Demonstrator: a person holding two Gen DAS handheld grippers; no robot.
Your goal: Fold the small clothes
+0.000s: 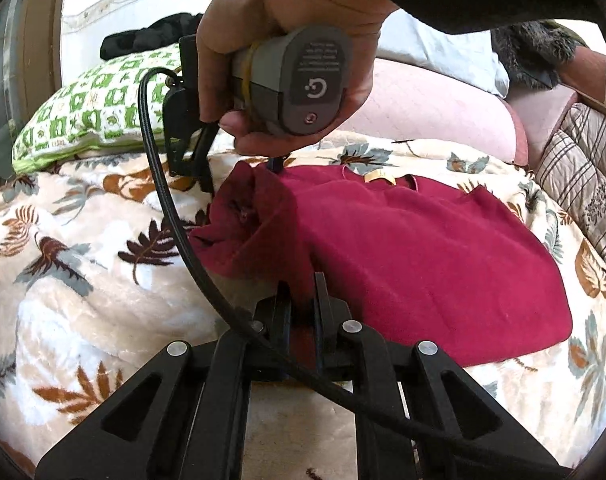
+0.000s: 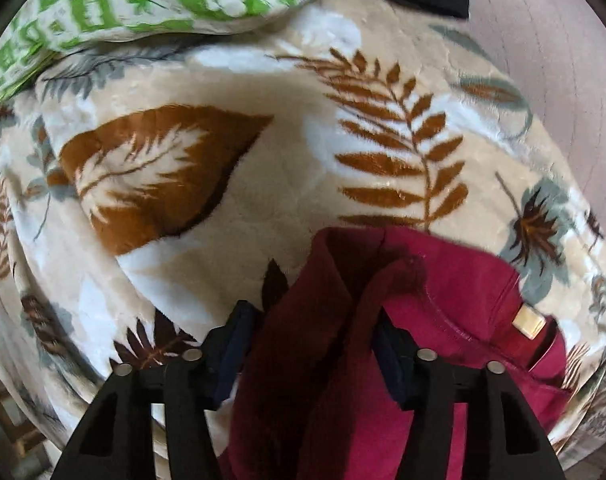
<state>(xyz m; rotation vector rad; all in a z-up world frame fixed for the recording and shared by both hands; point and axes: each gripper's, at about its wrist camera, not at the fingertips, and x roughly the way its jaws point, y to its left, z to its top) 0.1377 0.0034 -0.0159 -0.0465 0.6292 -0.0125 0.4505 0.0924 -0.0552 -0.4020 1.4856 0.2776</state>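
Left gripper [image 1: 303,300]: clamped on red garment [image 1: 423,256] hem
Right gripper [image 2: 315,336]: pinching bunched sleeve
Obstruction: black cable [image 1: 171,216] crosses view
Surroundings: leaf-print blanket [image 2: 263,184], green pillow [image 1: 95,116]

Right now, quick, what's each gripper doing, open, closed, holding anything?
Left gripper: shut on the lower edge of the red garment.
Right gripper: shut on a bunched fold of the red garment near its collar.
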